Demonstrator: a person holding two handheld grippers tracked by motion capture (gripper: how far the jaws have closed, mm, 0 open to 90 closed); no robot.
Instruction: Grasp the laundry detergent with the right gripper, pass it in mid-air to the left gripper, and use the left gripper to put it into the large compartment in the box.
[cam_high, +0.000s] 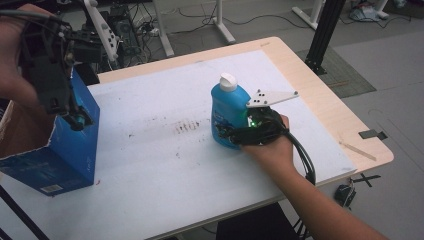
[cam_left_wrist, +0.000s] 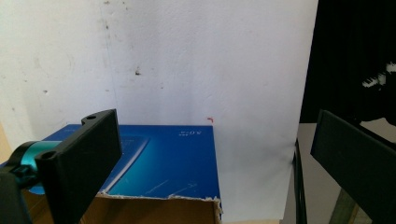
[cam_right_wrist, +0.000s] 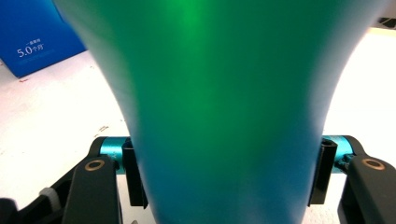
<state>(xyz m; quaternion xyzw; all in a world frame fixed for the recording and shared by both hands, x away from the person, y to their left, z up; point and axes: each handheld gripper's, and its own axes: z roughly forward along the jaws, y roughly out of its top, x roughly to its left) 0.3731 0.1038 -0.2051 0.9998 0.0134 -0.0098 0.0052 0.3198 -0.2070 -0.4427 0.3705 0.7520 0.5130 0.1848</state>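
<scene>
In the right gripper view the blue bottle (cam_right_wrist: 224, 112) is sitting so close that it is blurring, its top and base running off the frame. In the high view the right hand (cam_high: 267, 145) is covering the bottle's near right side, and the blue box (cam_high: 55, 150) is running off the left edge.

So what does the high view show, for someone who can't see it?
The right gripper clamps a blue plastic bottle with a white cap standing on a white table sheet. At the left, the left gripper hangs open above an open blue cardboard box.
</scene>
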